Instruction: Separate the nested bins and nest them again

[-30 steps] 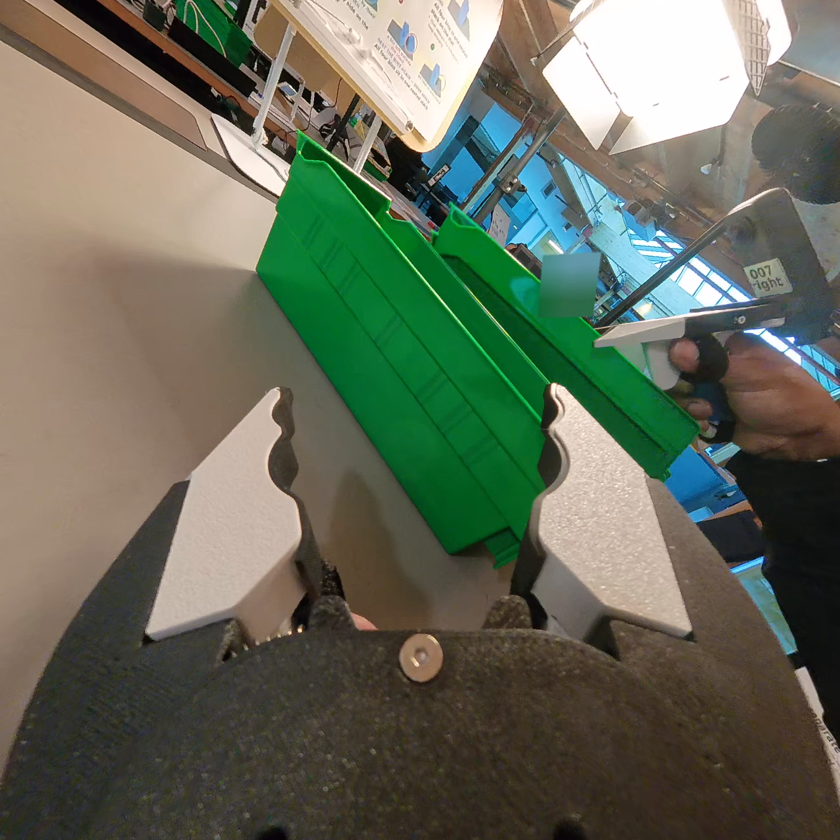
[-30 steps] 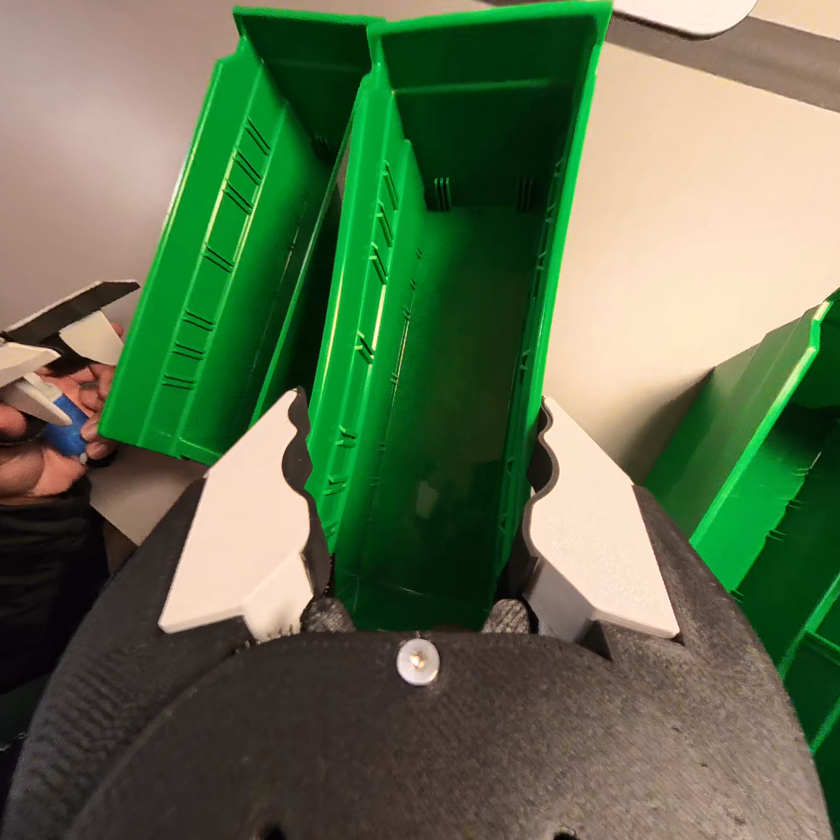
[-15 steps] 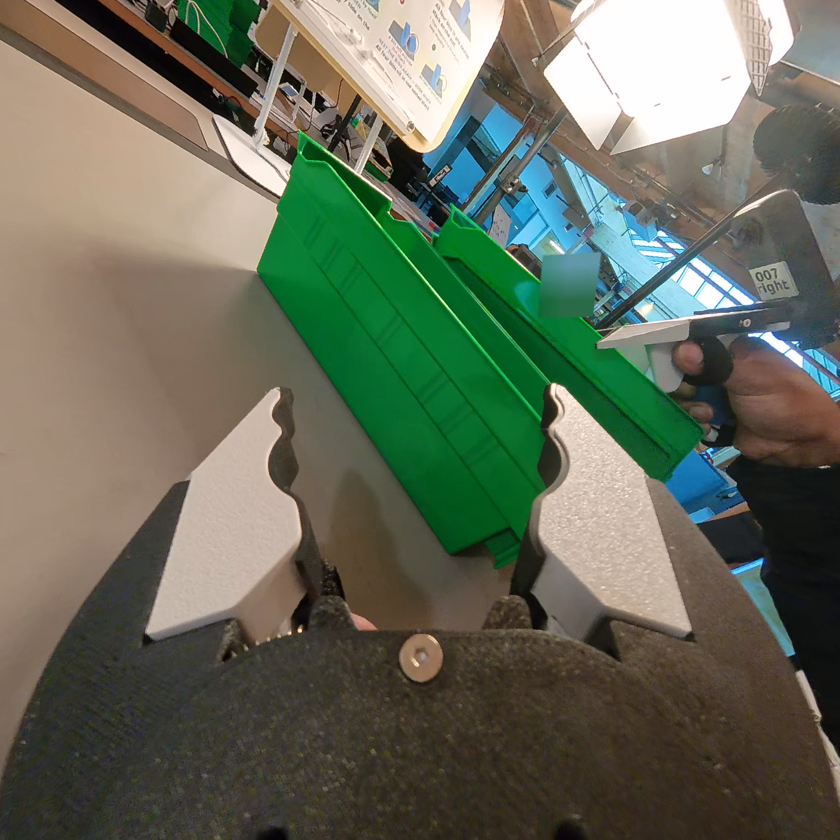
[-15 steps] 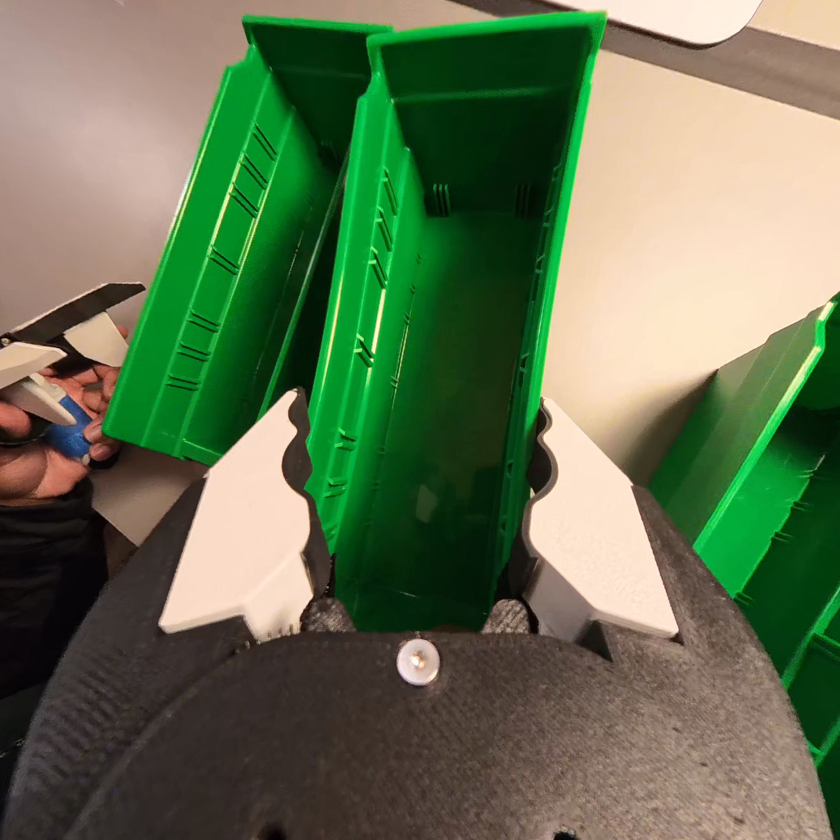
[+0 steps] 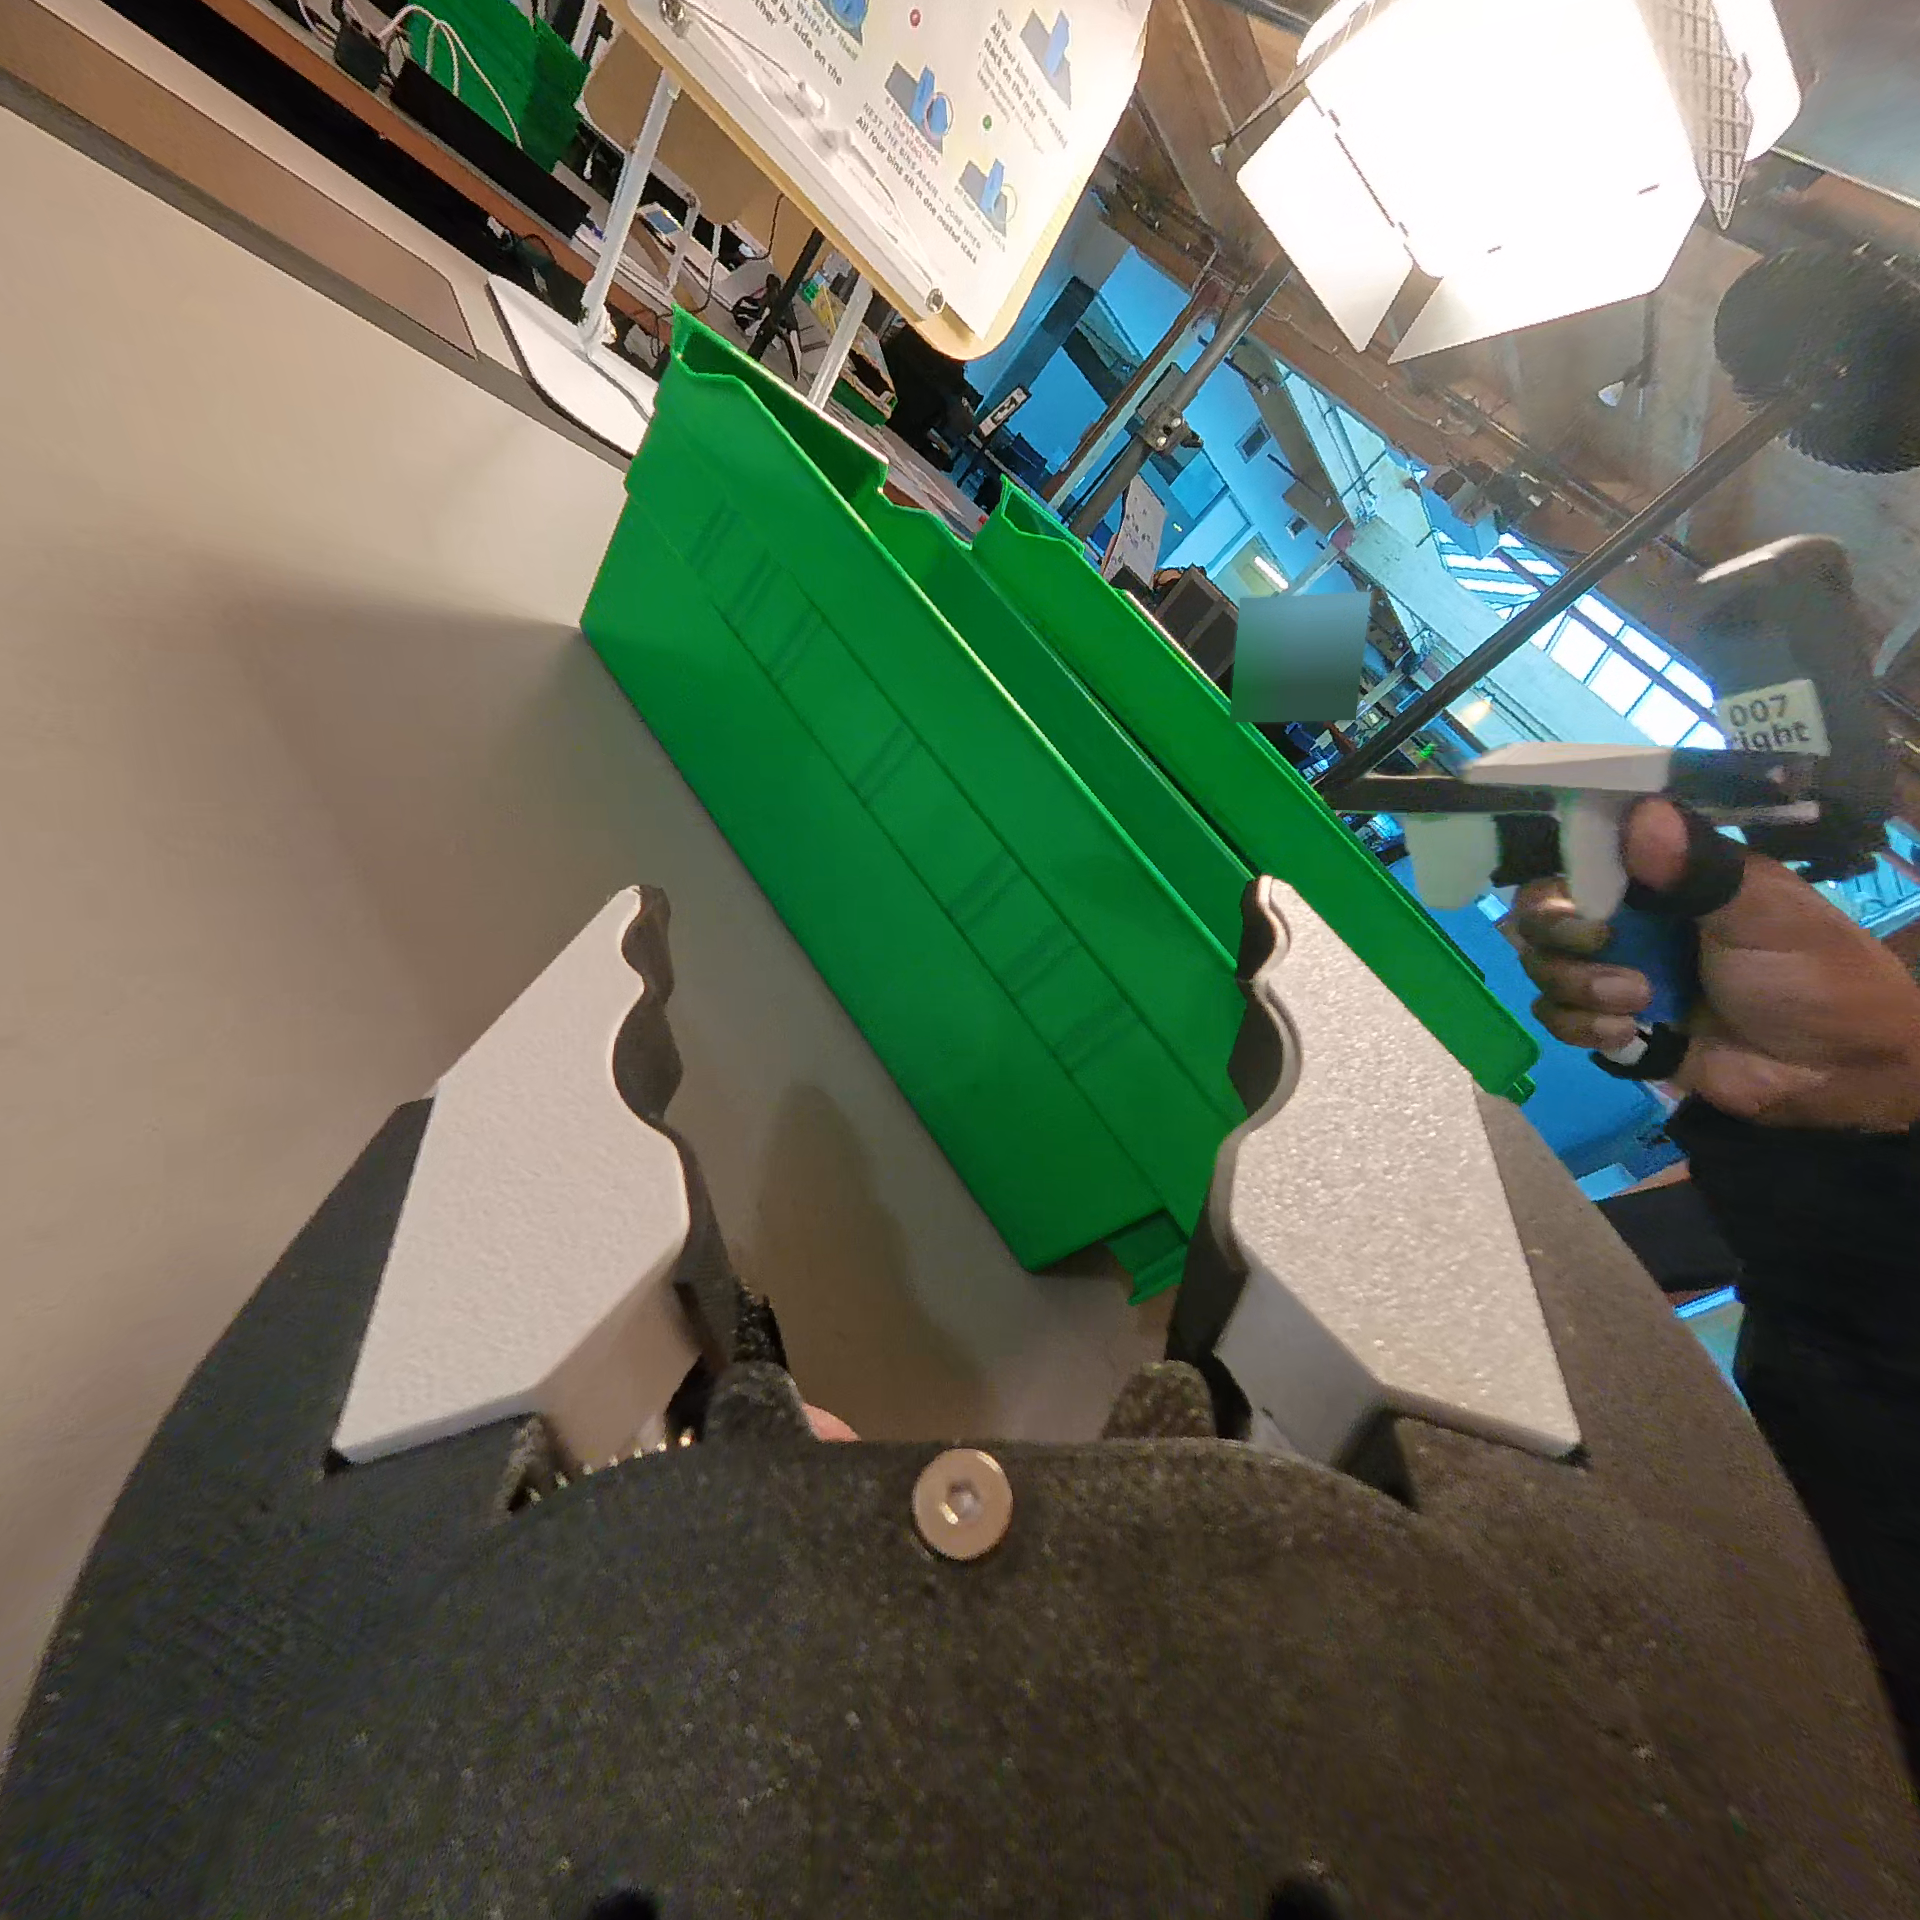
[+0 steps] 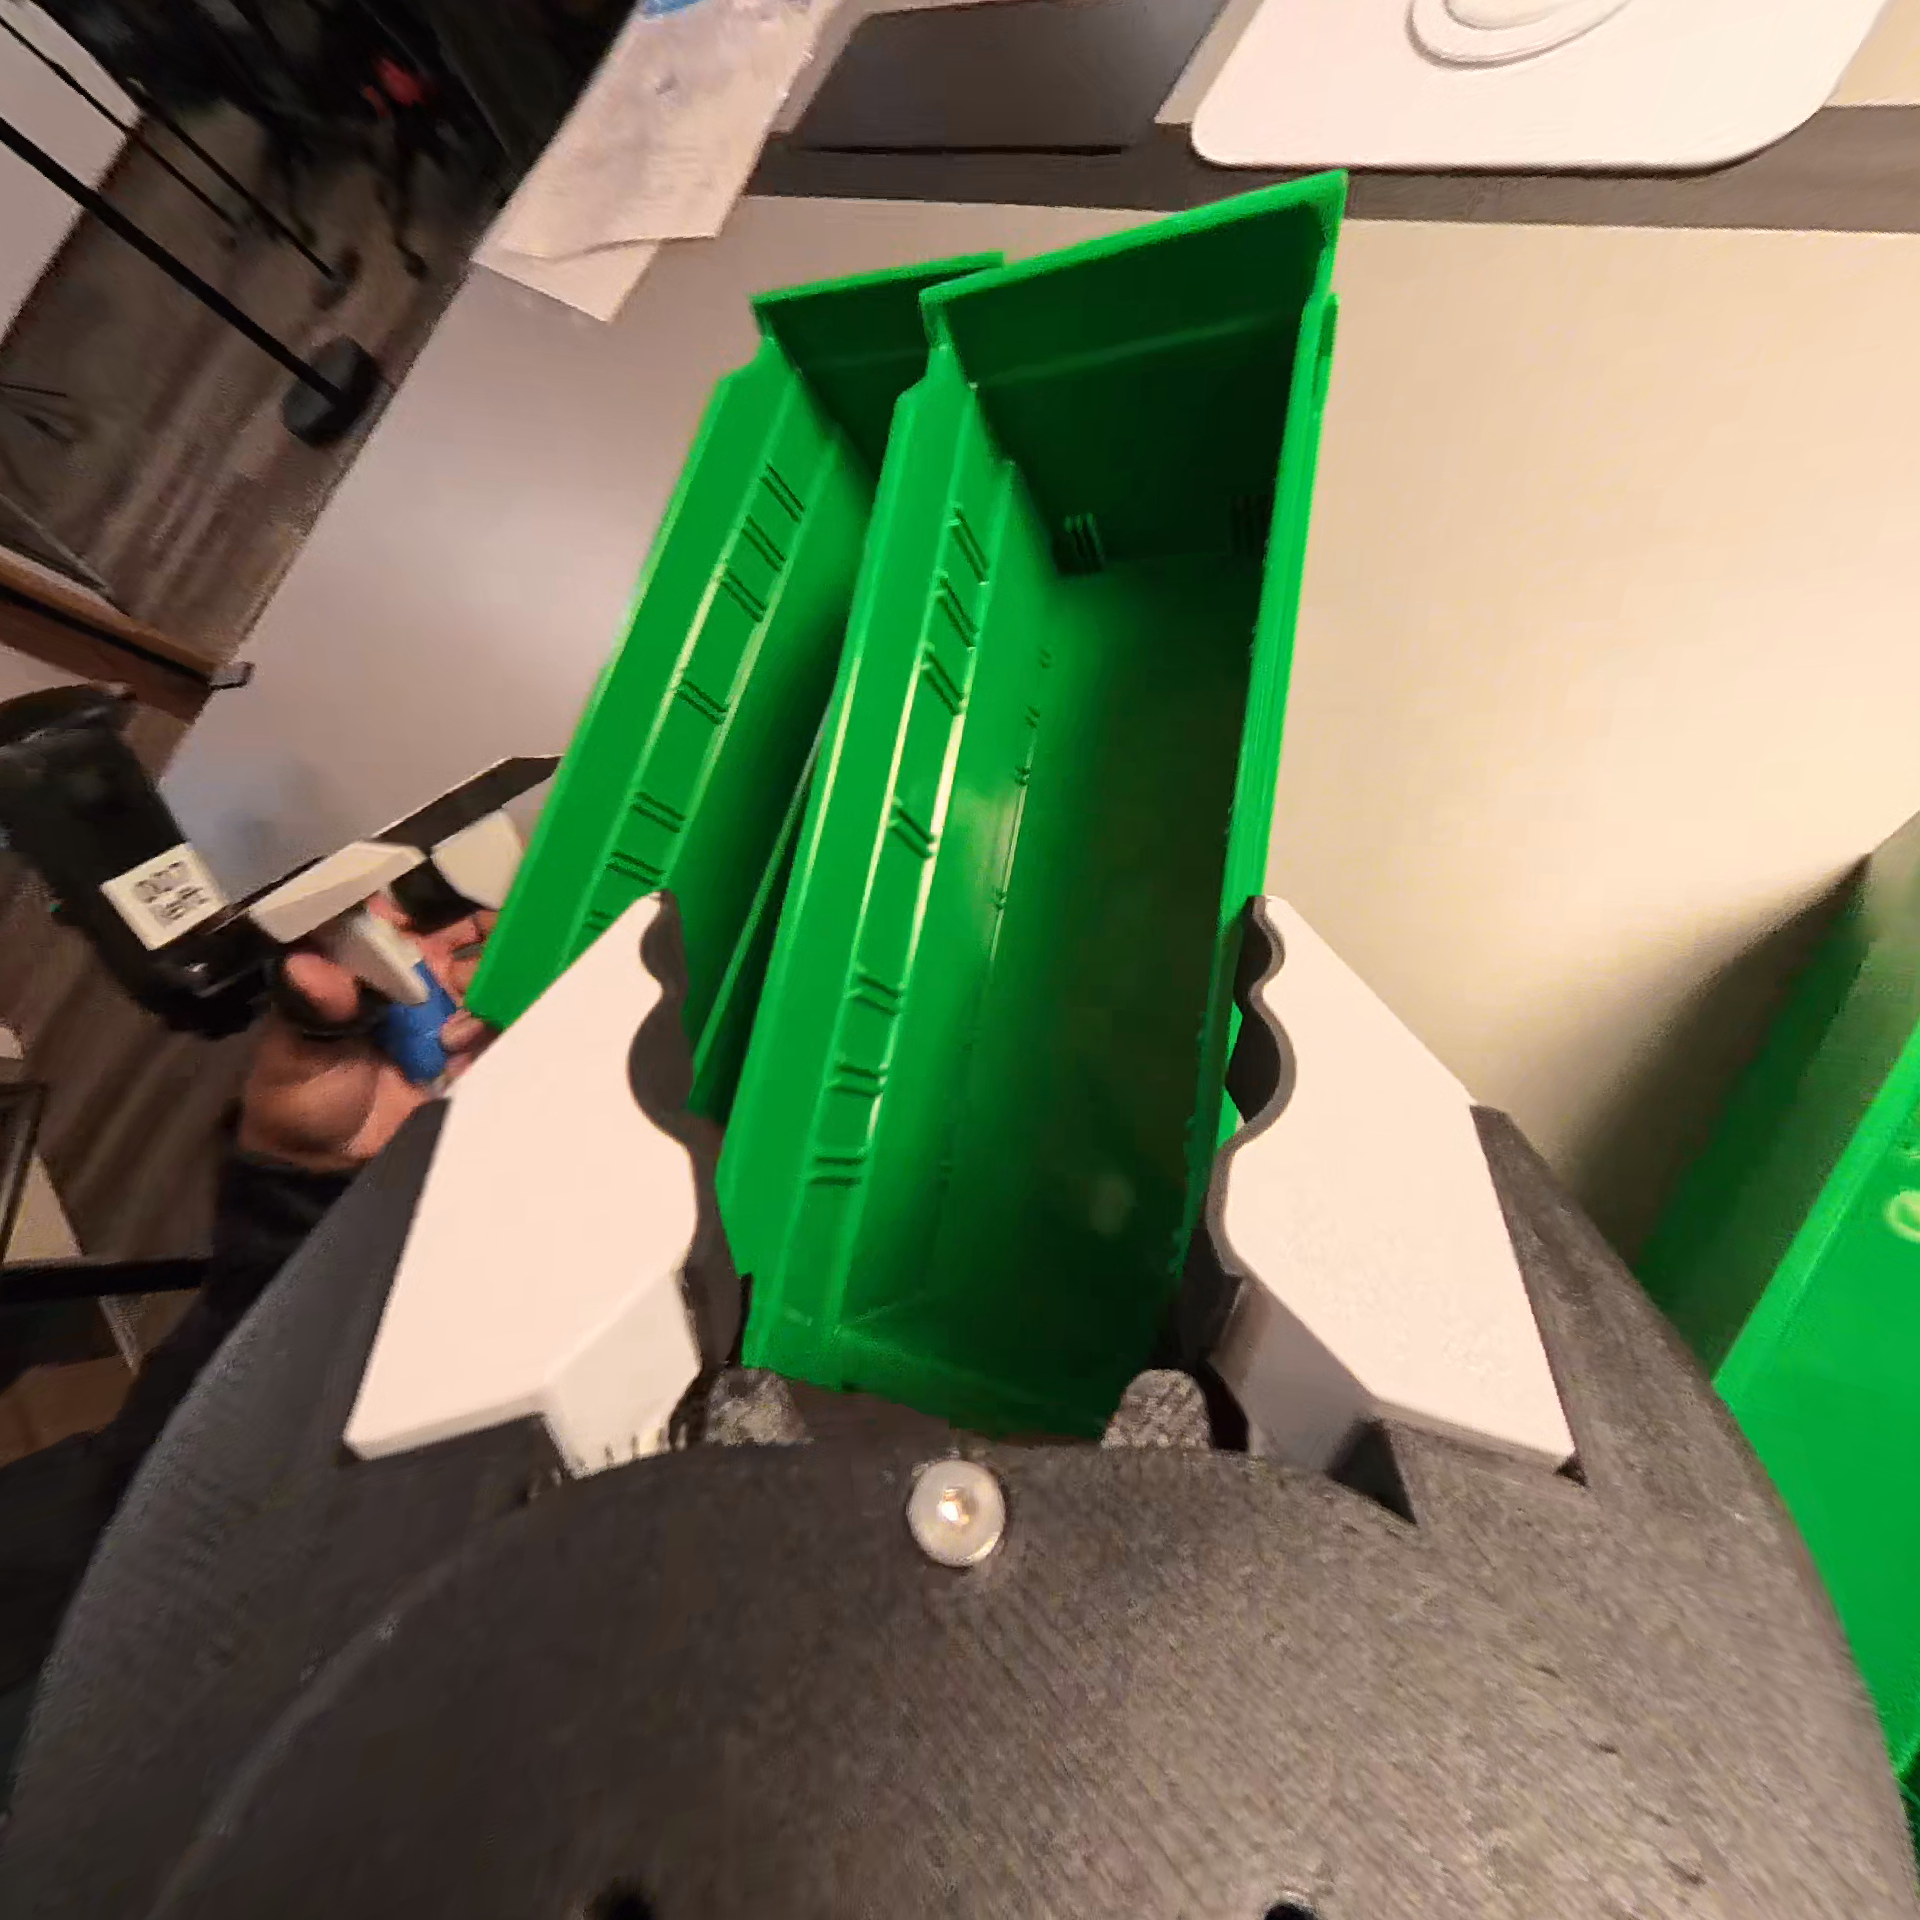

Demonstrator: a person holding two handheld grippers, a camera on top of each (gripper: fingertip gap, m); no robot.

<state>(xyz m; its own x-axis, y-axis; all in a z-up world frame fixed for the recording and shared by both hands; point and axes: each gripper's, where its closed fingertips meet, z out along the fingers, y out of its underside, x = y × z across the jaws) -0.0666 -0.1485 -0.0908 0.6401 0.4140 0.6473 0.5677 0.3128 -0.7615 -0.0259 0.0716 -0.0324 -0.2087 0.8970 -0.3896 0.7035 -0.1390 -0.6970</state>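
1. Left wrist view: the left gripper (image 5: 951, 914) is hovering low over the beige table (image 5: 260, 727), fingers spread wide and pinching nothing. A long green bin (image 5: 914, 873) is lying on the table ahead, its near corner just beside the right-hand fingertip (image 5: 1262, 935); I cannot tell whether they are touching. A second green bin (image 5: 1278, 800) is lying alongside it, with the right gripper (image 5: 1455, 821) at its far side.

2. Right wrist view: the right gripper (image 6: 961, 966) is straddling the near end of the second bin (image 6: 1070, 883), jaws spread. A gap is showing at the left pad (image 6: 655, 1029); the right pad (image 6: 1257, 1029) is lying against the bin wall. The first bin (image 6: 675, 707) is sitting just beside it, walls nearly touching. More green bins (image 6: 1829, 1195) are standing at the right edge.

3. Risks, as a judgement:
   - With only one pad seated, closing may be shoving the bin sideways into its neighbour.
   - A grip at the very end is likely letting the long bin droop or twist on lifting.
   - The left fingertip may be snagging the near corner if it advances.
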